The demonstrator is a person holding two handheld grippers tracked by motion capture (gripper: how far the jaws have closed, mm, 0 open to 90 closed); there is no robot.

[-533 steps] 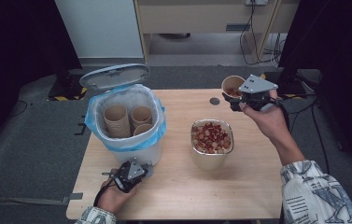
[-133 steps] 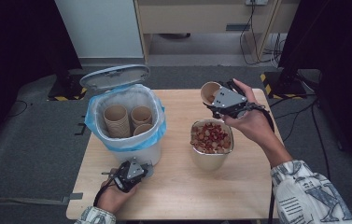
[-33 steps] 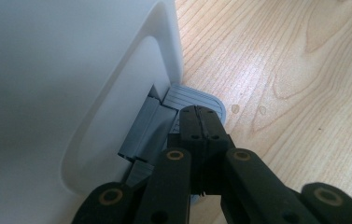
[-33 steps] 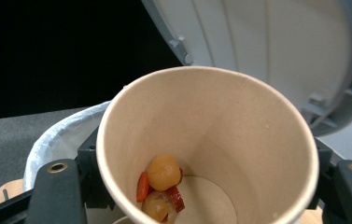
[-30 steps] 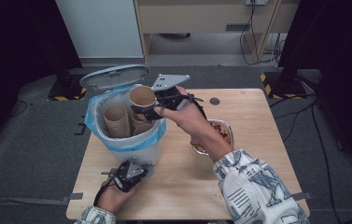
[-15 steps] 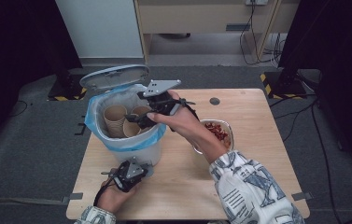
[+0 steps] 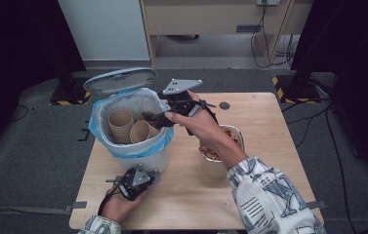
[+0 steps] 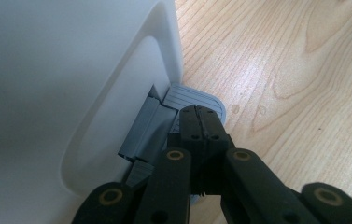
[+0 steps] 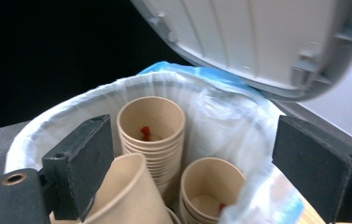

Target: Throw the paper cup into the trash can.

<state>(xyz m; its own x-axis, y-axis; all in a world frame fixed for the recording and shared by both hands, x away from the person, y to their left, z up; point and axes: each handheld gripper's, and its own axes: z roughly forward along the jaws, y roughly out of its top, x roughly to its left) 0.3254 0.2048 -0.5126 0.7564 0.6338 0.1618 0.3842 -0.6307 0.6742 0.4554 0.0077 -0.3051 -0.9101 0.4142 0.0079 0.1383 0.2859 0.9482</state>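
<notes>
A white pedal bin (image 7: pixel 137 157) with a blue liner stands at the table's left, its grey lid (image 7: pixel 120 80) raised. Inside are stacks of brown paper cups (image 7: pixel 121 124). In the right gripper view an upright cup stack (image 9: pixel 151 126) has a red speck in it, a second stack (image 9: pixel 211 186) stands beside it, and one cup (image 9: pixel 122 191) lies tilted. My right gripper (image 7: pixel 153 117) hovers open over the bin's right rim, empty (image 9: pixel 197 163). My left gripper (image 7: pixel 145 171) is shut, its tips (image 8: pixel 200 112) pressing on the bin's grey pedal (image 8: pixel 197 95).
A bowl (image 7: pixel 237 139) of red-brown food sits right of the bin, partly hidden under my right forearm. A small dark disc (image 7: pixel 224 105) lies near the table's far edge. The bin's white wall (image 8: pixel 71 70) is close by my left gripper.
My right gripper carried a paper cup down into the bin, let it go and now stands open above the cups. The left gripper has stayed on the pedal.
</notes>
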